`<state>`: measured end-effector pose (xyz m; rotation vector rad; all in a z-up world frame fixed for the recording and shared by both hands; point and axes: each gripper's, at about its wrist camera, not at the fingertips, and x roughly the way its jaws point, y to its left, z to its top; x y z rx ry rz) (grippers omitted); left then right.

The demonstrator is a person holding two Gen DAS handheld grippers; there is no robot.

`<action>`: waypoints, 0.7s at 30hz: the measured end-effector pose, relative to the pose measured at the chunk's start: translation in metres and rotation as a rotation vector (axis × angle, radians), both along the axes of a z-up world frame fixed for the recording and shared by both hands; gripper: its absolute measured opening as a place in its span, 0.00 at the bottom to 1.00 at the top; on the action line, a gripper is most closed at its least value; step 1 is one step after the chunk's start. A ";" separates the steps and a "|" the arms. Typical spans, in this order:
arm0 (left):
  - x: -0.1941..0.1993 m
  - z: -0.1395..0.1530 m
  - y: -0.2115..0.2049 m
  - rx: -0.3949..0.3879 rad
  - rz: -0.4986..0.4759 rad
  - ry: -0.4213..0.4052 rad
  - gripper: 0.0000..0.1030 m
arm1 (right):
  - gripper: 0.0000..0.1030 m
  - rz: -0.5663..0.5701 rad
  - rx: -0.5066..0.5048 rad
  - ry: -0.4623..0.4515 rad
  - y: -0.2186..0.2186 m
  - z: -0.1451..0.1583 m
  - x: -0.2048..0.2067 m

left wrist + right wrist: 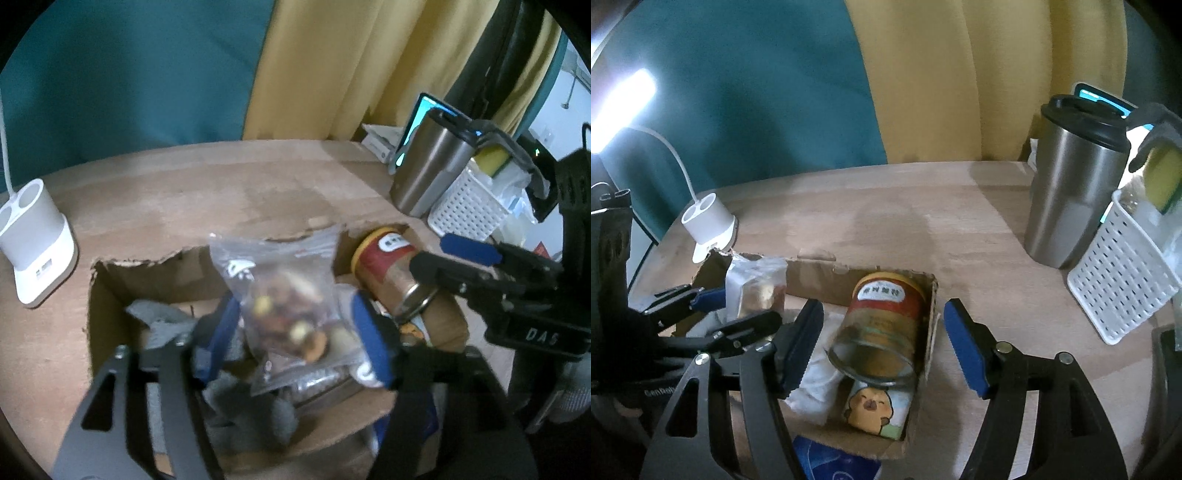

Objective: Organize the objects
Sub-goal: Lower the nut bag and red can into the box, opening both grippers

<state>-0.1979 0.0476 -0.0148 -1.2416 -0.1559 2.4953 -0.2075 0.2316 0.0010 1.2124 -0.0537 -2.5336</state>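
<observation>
A torn cardboard box (pixel 110 266) (pixel 812 273) sits on the wooden table. A clear bag of snacks (pixel 284 295) (pixel 753 288) stands in it between the blue pads of my left gripper (pixel 297 336) (pixel 738 306); the jaws are open and small gaps show on both sides. A red and gold can (pixel 882 325) (pixel 391 266) lies tilted at the box's right end. My right gripper (pixel 884 345) (pixel 428 253) straddles it, open, pads clear of the can. Under the can lie a cartoon tissue pack (pixel 871 406) and a white cloth (pixel 816 384).
A steel tumbler (pixel 1071 192) (pixel 428 166) and a white perforated basket (pixel 1123 280) (pixel 469 206) stand at the right. A white lamp base (pixel 33 236) (pixel 709 221) is at the left. Grey cloth (pixel 159 314) fills the box's left part. Curtains hang behind.
</observation>
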 end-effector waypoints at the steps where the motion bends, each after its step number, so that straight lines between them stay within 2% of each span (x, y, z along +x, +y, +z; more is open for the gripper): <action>1: 0.002 0.002 -0.001 0.010 0.000 0.009 0.75 | 0.69 -0.003 0.002 0.000 0.000 0.000 0.002; 16: 0.041 0.025 -0.029 0.013 0.068 0.083 0.76 | 0.69 -0.040 0.008 0.024 0.005 0.010 0.044; 18: 0.047 0.026 -0.033 0.014 0.075 0.085 0.76 | 0.79 -0.041 0.008 0.028 0.004 0.010 0.051; 21: 0.057 0.028 -0.039 0.014 0.084 0.095 0.76 | 0.82 -0.043 0.007 0.033 0.004 0.010 0.060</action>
